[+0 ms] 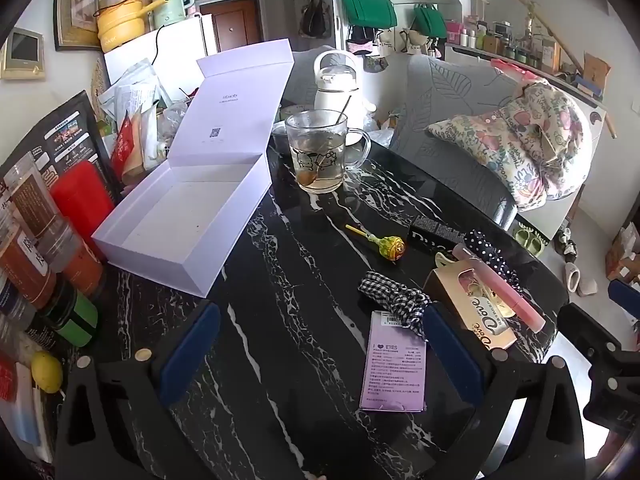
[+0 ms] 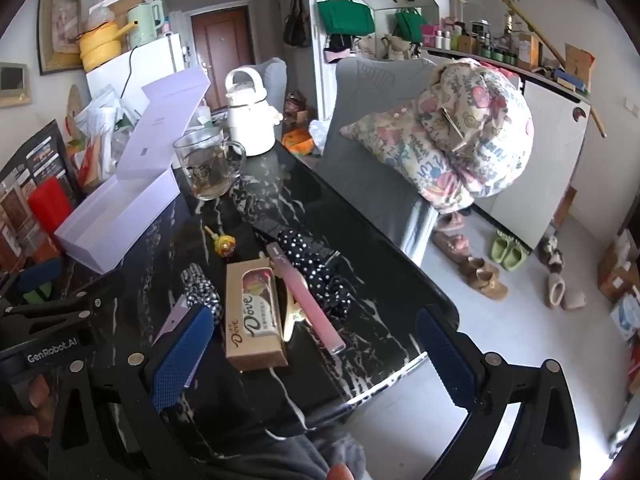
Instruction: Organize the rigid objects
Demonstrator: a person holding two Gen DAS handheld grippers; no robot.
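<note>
An open white box (image 1: 176, 220) (image 2: 116, 220) with its lid raised sits at the left of the black marble table (image 1: 296, 280) (image 2: 376, 280). Loose items lie to its right: a lollipop (image 1: 390, 247) (image 2: 225, 244), a gold Dove box (image 1: 480, 312) (image 2: 254, 316), a pink tube (image 1: 504, 286) (image 2: 308, 296), a purple card box (image 1: 394, 360), a checked scrunchie (image 1: 394, 296) (image 2: 200, 284) and a dotted scrunchie (image 1: 492, 254) (image 2: 316, 268). My left gripper (image 1: 320, 356) hovers open above the table. My right gripper (image 2: 316, 360) is open just short of the Dove box.
A glass mug (image 1: 320, 152) (image 2: 210, 168) with a spoon stands behind the items, a white kettle (image 1: 338, 84) (image 2: 250, 110) behind it. Jars and packets (image 1: 60, 220) crowd the left edge. A grey chair (image 2: 380, 140) with a cushion stands at the table's right; shoes lie on the floor.
</note>
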